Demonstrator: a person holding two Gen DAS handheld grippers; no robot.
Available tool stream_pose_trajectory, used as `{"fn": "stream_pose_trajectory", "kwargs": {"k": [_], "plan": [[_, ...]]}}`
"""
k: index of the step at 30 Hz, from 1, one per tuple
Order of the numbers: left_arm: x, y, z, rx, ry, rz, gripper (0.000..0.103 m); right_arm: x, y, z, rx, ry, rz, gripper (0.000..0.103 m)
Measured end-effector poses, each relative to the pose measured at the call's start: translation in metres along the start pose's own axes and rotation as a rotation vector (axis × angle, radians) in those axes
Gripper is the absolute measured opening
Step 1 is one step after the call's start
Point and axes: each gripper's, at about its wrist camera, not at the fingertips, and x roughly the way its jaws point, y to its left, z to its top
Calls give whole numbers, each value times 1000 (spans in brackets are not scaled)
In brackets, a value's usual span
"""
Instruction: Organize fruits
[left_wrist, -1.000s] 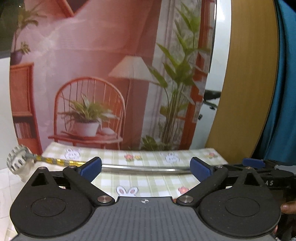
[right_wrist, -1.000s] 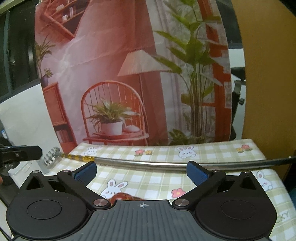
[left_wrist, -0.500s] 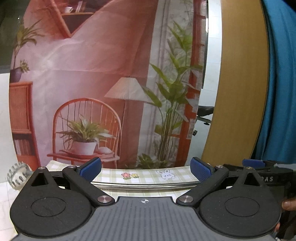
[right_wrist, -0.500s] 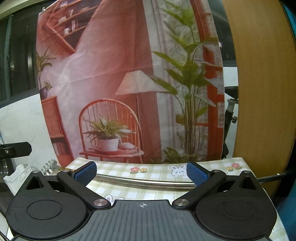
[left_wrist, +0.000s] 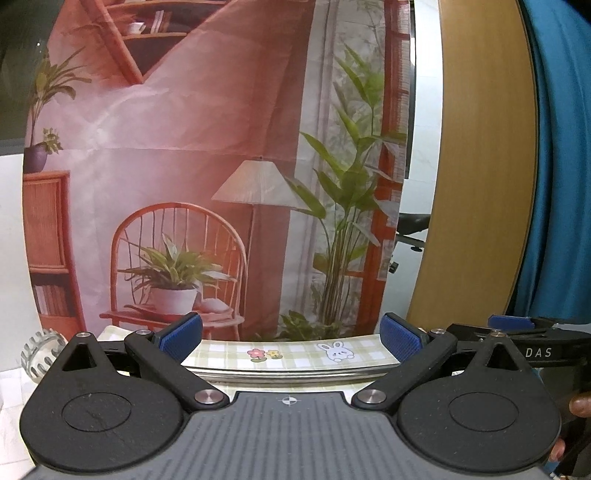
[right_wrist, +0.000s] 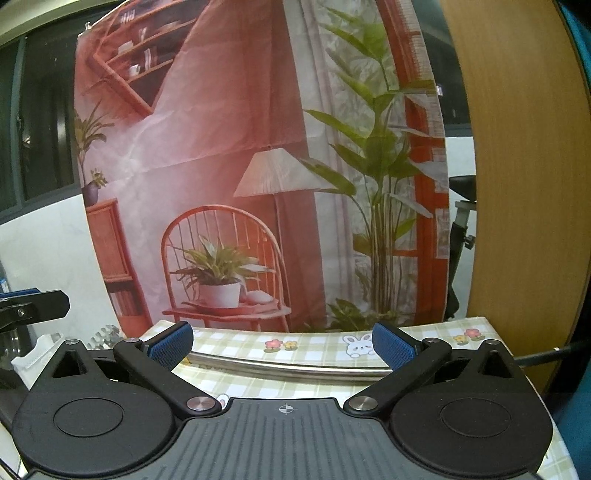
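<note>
- Fruits do not show in either wrist view, so their place, long axis and pointing cannot be told.
- The left gripper (left_wrist: 290, 338) is released, its blue pads (left_wrist: 181, 334) spread wide with nothing between them; the right gripper (right_wrist: 282, 341) is likewise spread apart and empty.
- Both point level toward the far edge of a table under a checked tablecloth (left_wrist: 295, 352) printed with flowers and rabbits; only a narrow strip of cloth shows past the fingers.
- A metal rim (right_wrist: 295, 367) curves across the cloth from side to side, between the pads in both views; whether it belongs to a bowl or tray, and what lies in it, cannot be told.
- Just behind the table edge hangs a printed backdrop (left_wrist: 221, 147) of a chair, lamp and plants, closing the room ahead.
- A wooden panel (left_wrist: 480, 166) stands to the right, with blue fabric (left_wrist: 561, 184) beside it.
- A slotted white holder (left_wrist: 38, 350) sits at the table's left end.
- The right gripper's arm (left_wrist: 535, 350) shows at the left view's right edge, near a fingertip (left_wrist: 580, 408).
</note>
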Motion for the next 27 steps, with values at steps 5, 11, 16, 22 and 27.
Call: {"fn": "stream_pose_trajectory", "kwargs": {"k": [5, 11, 16, 22, 27], "plan": [[1, 2, 0, -15, 7, -14, 103, 0, -1, 0, 0, -1, -1, 103], [2, 5, 0, -34, 17, -9, 103, -1, -1, 1, 0, -2, -2, 103], [2, 7, 0, -52, 26, -6, 103, -1, -1, 1, 0, -1, -2, 103], [4, 7, 0, -56, 34, -7, 103, -1, -2, 1, 0, -1, -2, 103], [4, 9, 0, -62, 39, 1, 103, -1, -2, 1, 1, -1, -2, 103]]}}
